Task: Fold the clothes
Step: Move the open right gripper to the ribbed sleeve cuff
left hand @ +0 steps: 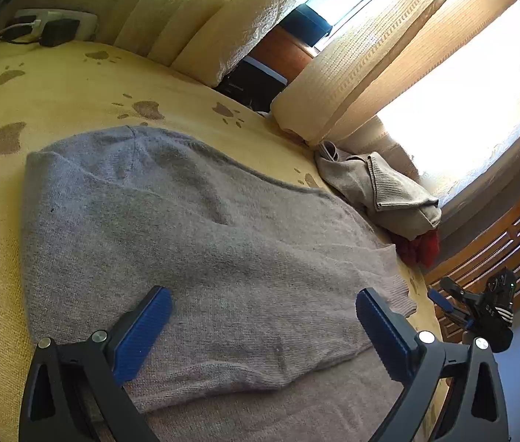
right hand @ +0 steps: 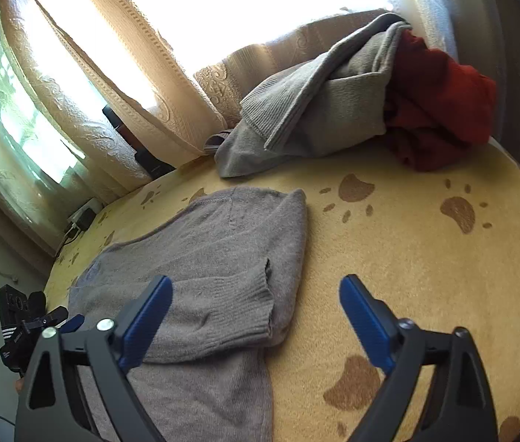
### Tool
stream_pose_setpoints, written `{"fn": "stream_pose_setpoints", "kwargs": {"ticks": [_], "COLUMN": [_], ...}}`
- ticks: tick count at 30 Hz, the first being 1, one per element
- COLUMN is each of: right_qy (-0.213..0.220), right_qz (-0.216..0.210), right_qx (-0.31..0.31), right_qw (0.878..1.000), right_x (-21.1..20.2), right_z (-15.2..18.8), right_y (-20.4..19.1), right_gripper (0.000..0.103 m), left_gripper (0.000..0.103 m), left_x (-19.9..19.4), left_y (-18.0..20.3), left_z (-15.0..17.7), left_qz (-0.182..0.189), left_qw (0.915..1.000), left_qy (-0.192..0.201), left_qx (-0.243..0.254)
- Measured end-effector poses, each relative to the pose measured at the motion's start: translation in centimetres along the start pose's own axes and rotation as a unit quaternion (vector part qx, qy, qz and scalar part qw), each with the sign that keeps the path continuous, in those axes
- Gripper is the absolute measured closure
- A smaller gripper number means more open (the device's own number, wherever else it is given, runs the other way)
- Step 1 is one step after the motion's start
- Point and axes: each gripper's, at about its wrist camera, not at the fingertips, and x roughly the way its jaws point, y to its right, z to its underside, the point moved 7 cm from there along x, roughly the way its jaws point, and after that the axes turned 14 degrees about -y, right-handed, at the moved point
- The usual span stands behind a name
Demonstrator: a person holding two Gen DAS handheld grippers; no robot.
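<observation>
Both grippers, left gripper [left hand: 263, 316] and right gripper [right hand: 256, 305], gape empty; we risk snagging the folded sleeve [right hand: 223, 305] and undoing the grey sweater [left hand: 186, 228].

Grey sweater [left hand: 201, 243] under and ahead of the left gripper [left hand: 263, 316] jaws: fuzzy matt knit wool, ribbed cuff. Blanket [right hand: 407, 258] between the right gripper [right hand: 256, 313] jaws: matt, coarse-napped cloth. Finger pads [left hand: 142, 335]: blue ribbed plastic on matt black frames with shiny metal pins.
</observation>
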Motion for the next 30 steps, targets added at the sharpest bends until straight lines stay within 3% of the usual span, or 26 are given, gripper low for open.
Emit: {"fn": "stream_pose_setpoints", "kwargs": {"ticks": [2, 4, 7, 11, 16, 18, 22, 25, 30], "right_qy": [-0.018, -0.061, -0.097, -0.113, -0.132, -0.133, -0.123, -0.105, -0.036], "right_qz": [-0.024, -0.067, -0.086, -0.057, -0.064, -0.052, -0.011, 0.011, 0.081], "right_qx": [0.001, 0.009, -0.011, -0.024, -0.038, -0.060, -0.090, -0.108, -0.180], "right_qw": [1.000, 0.996, 0.991, 0.992, 0.988, 0.988, 0.988, 0.989, 0.980], "right_x": [1.2, 3.3, 5.3, 6.6, 7.2, 7.3, 7.6, 6.9, 2.9], "right_z": [-1.2, -1.8, -1.7, -1.4, -0.5, 0.0, 0.4, 0.2, -0.5], "right_y": [0.5, 0.7, 0.0, -0.2, -0.3, -1.0, -1.6, -2.4, -5.4], "right_gripper": [0.041, 0.047, 0.049, 0.049, 0.051, 0.057, 0.083, 0.095, 0.097], "left_gripper": [0.001, 0.001, 0.001, 0.001, 0.001, 0.001, 0.001, 0.001, 0.001], "left_x": [0.0, 0.0, -0.1, -0.1, -0.2, -0.2, -0.5, -1.2, -2.5], "left_y": [0.0, 0.0, -0.1, -0.1, -0.2, -0.3, -0.7, -1.6, -3.4], "left_z": [0.0, 0.0, 0.0, -0.1, -0.3, -0.3, -0.4, -0.5, -0.6], "left_qz": [0.001, 0.002, 0.008, 0.012, 0.019, 0.022, 0.025, 0.007, 0.017], "left_qw": [1.0000, 1.0000, 1.0000, 0.9999, 0.9998, 0.9997, 0.9995, 0.9991, 0.9957], "left_qy": [0.001, 0.002, 0.003, 0.002, 0.003, 0.005, 0.011, 0.025, 0.045], "left_qx": [0.001, 0.002, 0.001, -0.001, -0.004, -0.004, -0.013, -0.033, -0.079]}}
